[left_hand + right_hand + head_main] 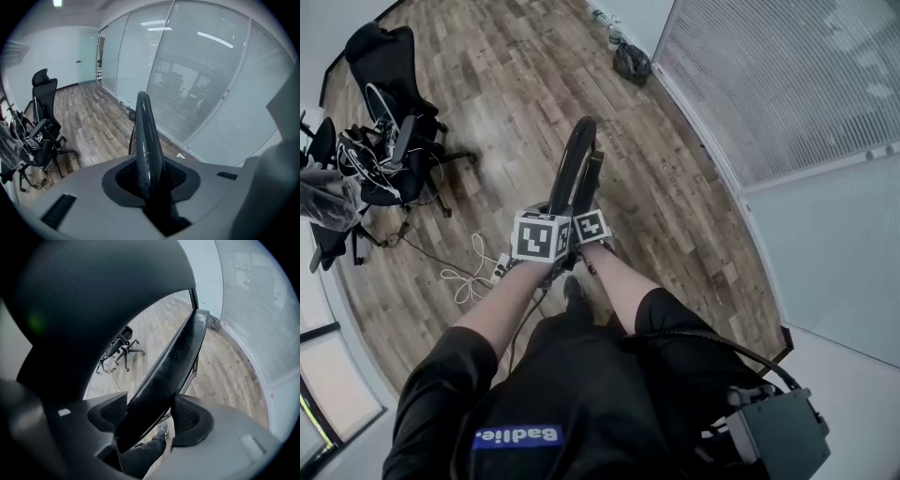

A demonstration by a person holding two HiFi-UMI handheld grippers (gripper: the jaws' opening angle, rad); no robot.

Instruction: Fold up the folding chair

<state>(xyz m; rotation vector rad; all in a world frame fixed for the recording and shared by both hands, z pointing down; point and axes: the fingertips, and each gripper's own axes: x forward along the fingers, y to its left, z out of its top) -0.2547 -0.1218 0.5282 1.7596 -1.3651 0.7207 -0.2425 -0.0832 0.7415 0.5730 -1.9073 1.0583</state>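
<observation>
- Folding chair (579,161): we hold it edge-on at centre, with left gripper (151,180) and right gripper (149,416) both clamped on it.
- Wood-plank floor (506,75); office chairs (389,103) at ten o'clock; blinded glass wall (787,84) at two.

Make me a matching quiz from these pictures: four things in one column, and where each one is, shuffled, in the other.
1 folding chair
2 office chair
3 white cable
4 dark bag

A at the foot of the glass wall
B on the floor beside the person's left forearm
C clamped in the left gripper and right gripper
D far left of the head view

Pairs: 1-C, 2-D, 3-B, 4-A
</observation>
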